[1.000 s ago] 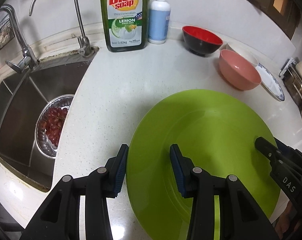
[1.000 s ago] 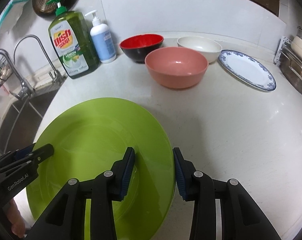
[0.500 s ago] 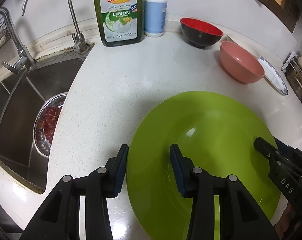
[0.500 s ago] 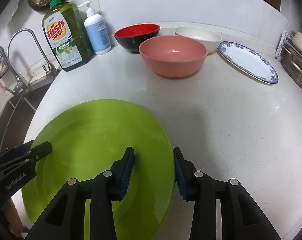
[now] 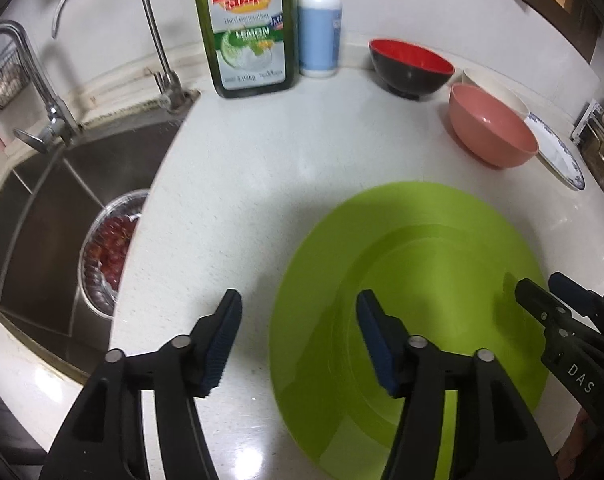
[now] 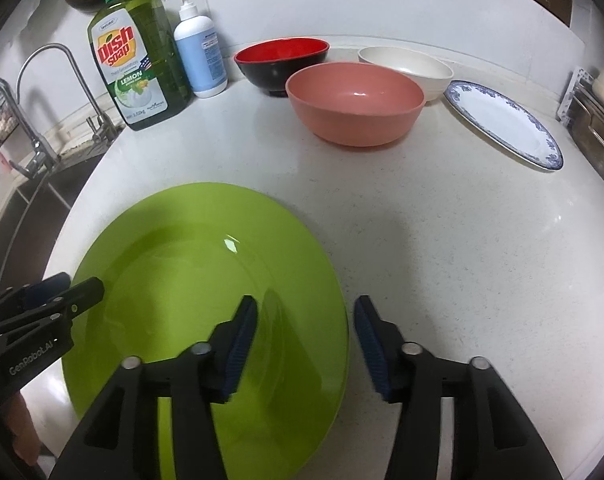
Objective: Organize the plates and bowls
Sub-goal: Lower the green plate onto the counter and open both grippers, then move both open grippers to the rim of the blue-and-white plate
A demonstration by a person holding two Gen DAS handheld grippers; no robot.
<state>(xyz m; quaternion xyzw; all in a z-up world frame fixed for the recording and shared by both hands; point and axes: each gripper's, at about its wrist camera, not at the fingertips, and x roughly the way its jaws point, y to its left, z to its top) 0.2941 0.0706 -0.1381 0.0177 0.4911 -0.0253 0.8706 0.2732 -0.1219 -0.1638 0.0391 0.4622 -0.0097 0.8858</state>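
A large green plate point(image 5: 421, 260) point(image 6: 190, 260) lies flat on the white counter. My left gripper point(image 5: 298, 304) straddles its left rim and its jaws are opening, with neither pad pressing on the rim. My right gripper point(image 6: 305, 308) straddles the right rim in the same way, jaws opening and pads clear. Each gripper shows at the edge of the other's view. Behind stand a pink bowl point(image 6: 355, 104), a red-and-black bowl point(image 6: 282, 60), a white bowl point(image 6: 409, 68) and a blue-rimmed plate point(image 6: 501, 120).
A steel sink point(image 5: 42, 200) with a colander of grapes point(image 5: 110, 248) and two taps lies left of the counter. A dish soap bottle point(image 5: 246, 32) and a pump bottle point(image 5: 319, 32) stand against the back wall. A metal rack point(image 6: 597, 128) stands at the far right.
Both pairs of jaws have spread apart and come off the green plate's rim. The plate now rests on the counter. Neither hand has shifted noticeably.
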